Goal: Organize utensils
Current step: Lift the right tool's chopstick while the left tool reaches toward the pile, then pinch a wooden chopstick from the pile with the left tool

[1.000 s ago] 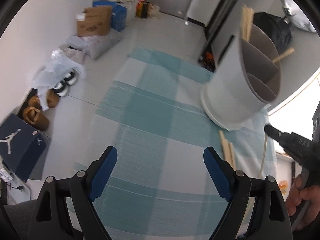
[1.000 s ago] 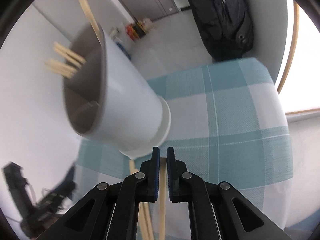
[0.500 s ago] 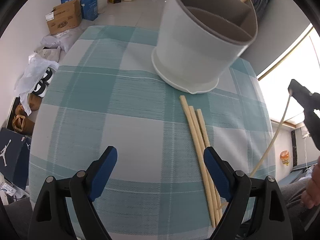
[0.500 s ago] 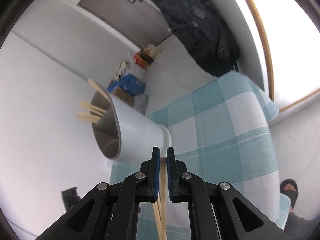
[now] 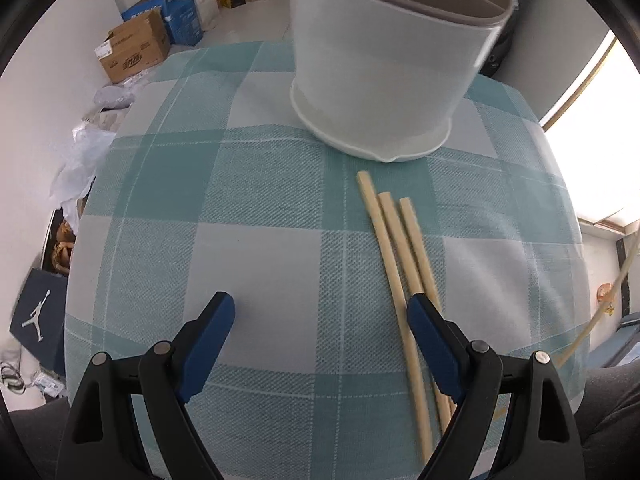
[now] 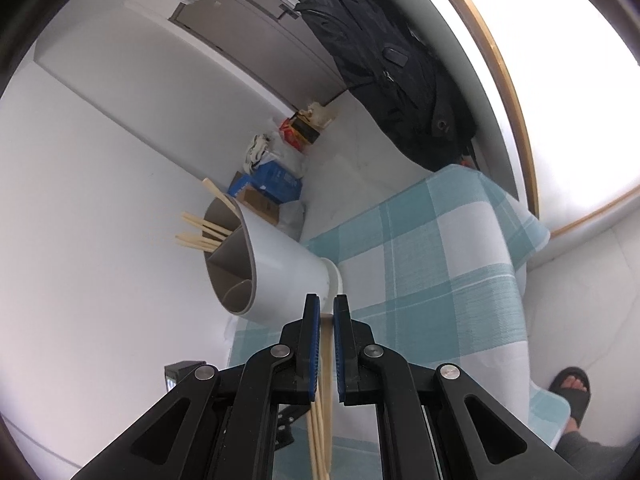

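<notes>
Count: three loose chopsticks (image 5: 394,256) lie side by side on the surface (image 5: 248,208). One more chopstick (image 6: 327,344) sits in the right hand-held gripper (image 6: 327,312). One white utensil holder (image 5: 384,68) with inner dividers stands on the surface, and several chopsticks (image 6: 202,232) stick out of it in the right wrist view; their exact number cannot be told.

Left hand-held gripper (image 5: 320,312): jaws wide apart, holding nothing. It hovers low over the surface. Its right finger overlaps the near part of the three loose chopsticks, and whether it touches them cannot be told. The far ends of the chopsticks stop just short of the utensil holder's base.

Right hand-held gripper: jaws nearly closed, clamped on the single chopstick, which runs lengthwise between the blue pads. The utensil holder (image 6: 264,264) appears ahead and to the left of the fingertips.

Surface: covered with a teal and white checked cloth. Room: a cardboard box (image 5: 134,56), blue boxes and bags on the pale floor, a dark shoe box (image 5: 38,316), a black backpack (image 6: 384,64) hanging by a door, and a sandalled foot (image 6: 572,390).
</notes>
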`<state>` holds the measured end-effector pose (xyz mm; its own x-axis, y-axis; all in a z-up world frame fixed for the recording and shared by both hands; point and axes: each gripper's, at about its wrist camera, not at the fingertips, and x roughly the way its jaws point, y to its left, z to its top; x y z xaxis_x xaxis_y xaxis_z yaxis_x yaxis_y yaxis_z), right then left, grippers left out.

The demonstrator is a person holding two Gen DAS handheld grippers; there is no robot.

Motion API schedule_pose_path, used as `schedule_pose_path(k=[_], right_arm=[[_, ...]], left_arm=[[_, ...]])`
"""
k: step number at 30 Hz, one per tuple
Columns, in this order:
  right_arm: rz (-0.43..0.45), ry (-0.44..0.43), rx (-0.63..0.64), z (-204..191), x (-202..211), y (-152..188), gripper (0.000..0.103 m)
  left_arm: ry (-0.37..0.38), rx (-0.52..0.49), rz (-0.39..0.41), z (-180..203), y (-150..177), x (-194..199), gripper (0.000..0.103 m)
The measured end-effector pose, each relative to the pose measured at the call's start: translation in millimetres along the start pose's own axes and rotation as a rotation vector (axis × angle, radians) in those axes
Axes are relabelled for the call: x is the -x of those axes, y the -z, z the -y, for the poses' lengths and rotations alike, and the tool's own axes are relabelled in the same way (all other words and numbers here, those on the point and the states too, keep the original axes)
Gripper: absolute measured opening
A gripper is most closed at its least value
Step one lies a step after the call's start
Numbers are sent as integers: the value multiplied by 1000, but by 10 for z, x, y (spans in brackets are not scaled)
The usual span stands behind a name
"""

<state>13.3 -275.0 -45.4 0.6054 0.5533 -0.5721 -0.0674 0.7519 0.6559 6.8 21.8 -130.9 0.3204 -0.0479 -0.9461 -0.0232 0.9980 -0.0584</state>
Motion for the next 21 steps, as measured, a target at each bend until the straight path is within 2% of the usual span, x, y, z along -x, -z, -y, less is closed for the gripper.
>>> schedule_pose_path(k=[3,8,12,13,15,16,21], right_arm=[[2,-9,-6,10,19,7,6],[8,-36,-13,2,44,-4,6],[12,-50,-22,28,57,-20,6],[10,-51,-26,38,56,-20,6],[5,-56,-36,60,56,-22,6],[2,-60,-39,67,56,-23,6],[1,-71,-34,53,58,-32,6]], left_arm=[[-36,-13,-9,-19,-4,-25,85],[-48,9,-46,-53,-60,-54,85],[-50,-12,-57,-46,2,-42,85],[-47,-20,-61,-57,22,-34,83],[-38,-28,-69,-40,23,-9,71],[-30,-38,-74,-34,12,2,69],[-26,-31,-25,22,-167,36,69]])
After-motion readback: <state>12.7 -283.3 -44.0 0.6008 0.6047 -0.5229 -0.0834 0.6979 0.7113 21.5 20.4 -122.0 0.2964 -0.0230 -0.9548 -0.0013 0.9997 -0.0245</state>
